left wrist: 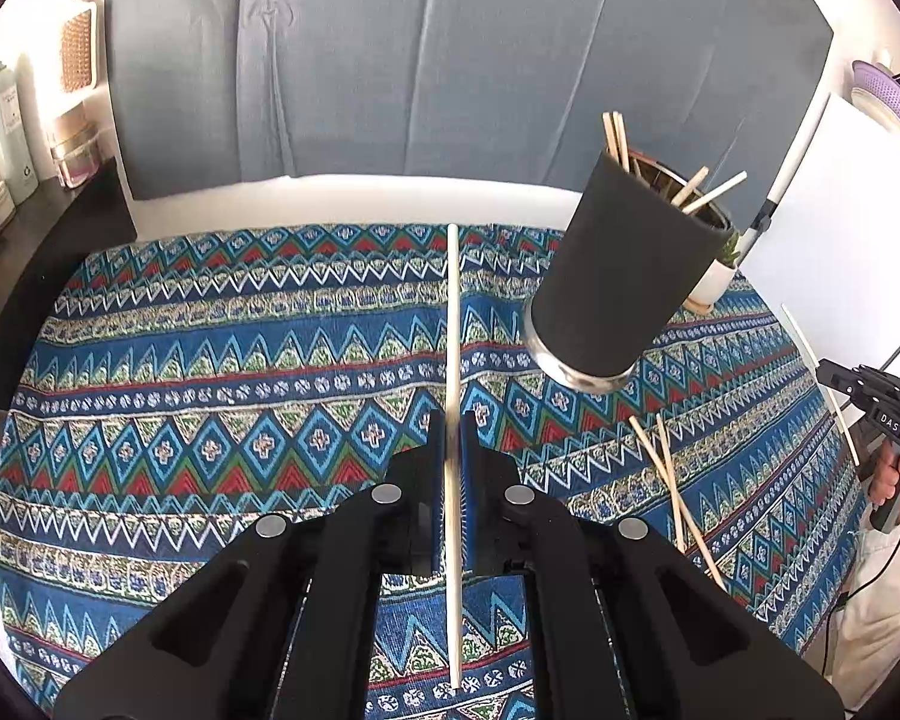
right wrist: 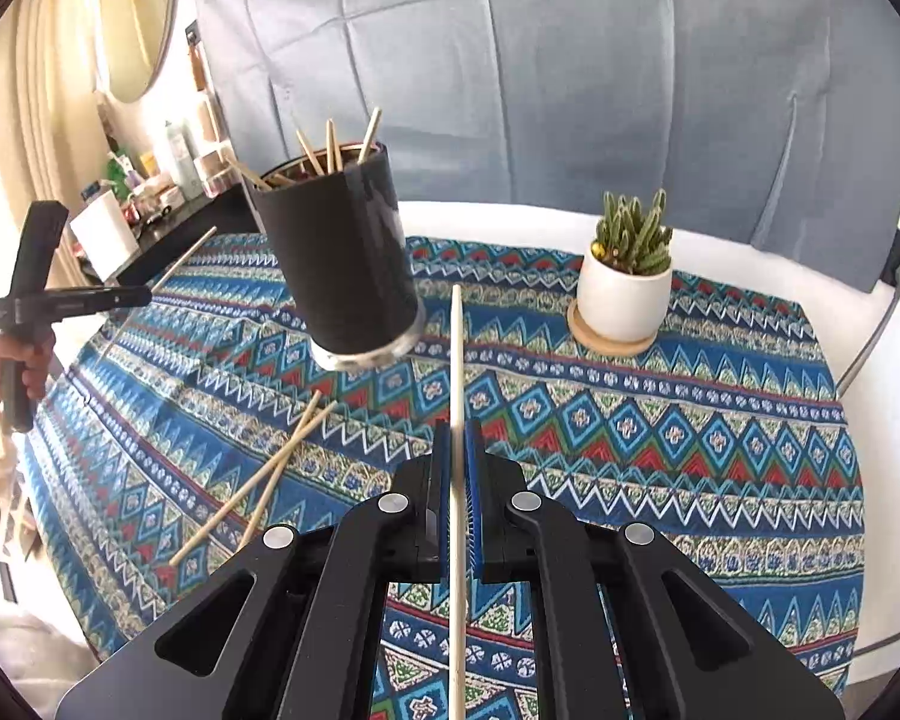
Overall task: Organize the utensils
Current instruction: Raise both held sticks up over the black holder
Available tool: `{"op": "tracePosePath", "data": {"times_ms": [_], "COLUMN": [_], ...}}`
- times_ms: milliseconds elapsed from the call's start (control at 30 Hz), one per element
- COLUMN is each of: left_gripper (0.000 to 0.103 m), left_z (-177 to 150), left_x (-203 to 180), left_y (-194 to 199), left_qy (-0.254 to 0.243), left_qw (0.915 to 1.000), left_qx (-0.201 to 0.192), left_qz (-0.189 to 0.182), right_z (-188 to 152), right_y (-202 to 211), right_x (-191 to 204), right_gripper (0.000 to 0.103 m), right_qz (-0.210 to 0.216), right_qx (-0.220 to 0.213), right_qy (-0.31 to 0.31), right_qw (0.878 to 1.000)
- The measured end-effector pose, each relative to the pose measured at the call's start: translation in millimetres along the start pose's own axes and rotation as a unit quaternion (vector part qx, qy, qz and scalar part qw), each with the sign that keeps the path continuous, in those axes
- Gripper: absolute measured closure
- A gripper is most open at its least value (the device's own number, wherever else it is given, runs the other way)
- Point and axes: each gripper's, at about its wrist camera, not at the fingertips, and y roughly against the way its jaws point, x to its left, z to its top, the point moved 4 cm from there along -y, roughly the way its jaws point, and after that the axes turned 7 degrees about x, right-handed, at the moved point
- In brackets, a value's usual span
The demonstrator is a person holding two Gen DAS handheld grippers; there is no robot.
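Risk is collision: left gripper and right gripper each clench one chopstick, and the black holder at upper centre may tip.

My patterned cloth covers the surface; on its far side sits a potted cactus, a grey backdrop behind it, and bottles, perhaps toiletries, off to its left.
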Motion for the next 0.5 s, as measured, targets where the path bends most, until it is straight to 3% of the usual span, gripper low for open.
{"op": "tracePosePath", "data": {"times_ms": [200, 500], "left_gripper": [0.098, 0.098], "left_z": [37, 76], "left_x": [-9, -38], "left_y": [42, 68], "left_qy": [-0.016, -0.052], "left_qw": [0.9981, 0.9930], "left_qx": [-0.058, -0.102], "left_qz": [-0.005, -0.031], "right_z": [29, 66], "right_y": [29, 55], "right_x": [10, 35], "right_gripper": [0.098, 0.098], "right_qz": [-0.009, -0.009], "right_qx": [-0.040, -0.088], "right_qy": [0.009, 0.023], "right_qw": [0.999, 0.996]}}
